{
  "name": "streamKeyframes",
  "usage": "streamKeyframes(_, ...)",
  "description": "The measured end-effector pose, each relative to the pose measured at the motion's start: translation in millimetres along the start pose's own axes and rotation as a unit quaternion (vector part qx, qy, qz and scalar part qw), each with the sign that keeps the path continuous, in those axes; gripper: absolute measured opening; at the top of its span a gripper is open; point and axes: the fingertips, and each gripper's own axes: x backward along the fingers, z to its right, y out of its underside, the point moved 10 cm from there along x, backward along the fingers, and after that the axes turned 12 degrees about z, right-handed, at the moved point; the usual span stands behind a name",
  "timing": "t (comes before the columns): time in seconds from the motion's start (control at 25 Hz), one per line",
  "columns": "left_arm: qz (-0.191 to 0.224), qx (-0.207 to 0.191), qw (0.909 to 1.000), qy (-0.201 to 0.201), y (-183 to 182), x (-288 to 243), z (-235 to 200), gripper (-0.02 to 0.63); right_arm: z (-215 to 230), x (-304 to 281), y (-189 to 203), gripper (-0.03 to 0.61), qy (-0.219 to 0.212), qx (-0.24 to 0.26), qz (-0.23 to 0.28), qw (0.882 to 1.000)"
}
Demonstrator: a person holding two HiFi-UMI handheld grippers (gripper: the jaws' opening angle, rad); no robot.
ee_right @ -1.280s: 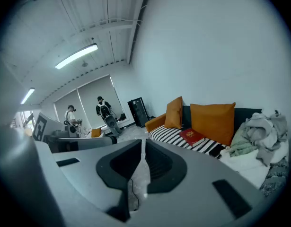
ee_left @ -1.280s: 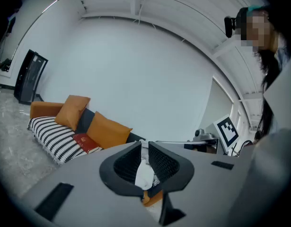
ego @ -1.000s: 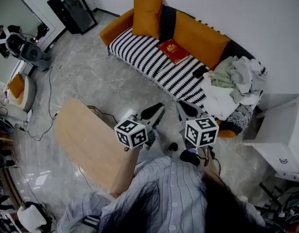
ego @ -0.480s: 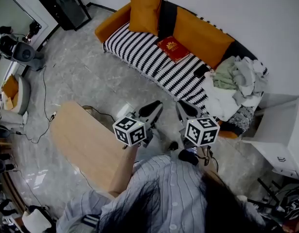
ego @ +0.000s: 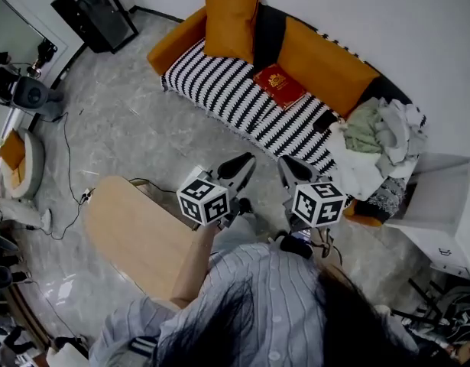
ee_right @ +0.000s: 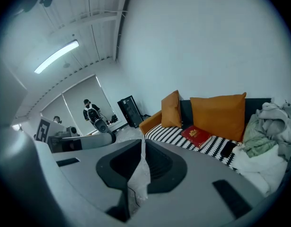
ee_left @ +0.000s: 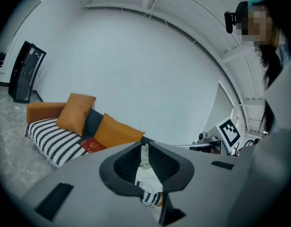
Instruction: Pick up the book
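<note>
Evidently only the approach was in hand: on the striped sofa [ego: 212, 82], upper centre of the head view, the red book [ego: 278, 85] was seen, well apart from the left gripper [ego: 238, 167] and right gripper [ego: 290, 168]. Both, shown closed on nothing only in the gripper views, would need opening at the book.

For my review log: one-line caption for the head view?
Left gripper and right gripper, both shut and empty, point toward the striped sofa where the red book lies.
</note>
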Motion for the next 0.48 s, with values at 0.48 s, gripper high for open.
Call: streamKeyframes(0.48,-0.023,-0.002,0.9991,0.035,-23,-2,-64,0.038,-14,-50,-1,0.040,0.049,-0.002,0.016,0.999)
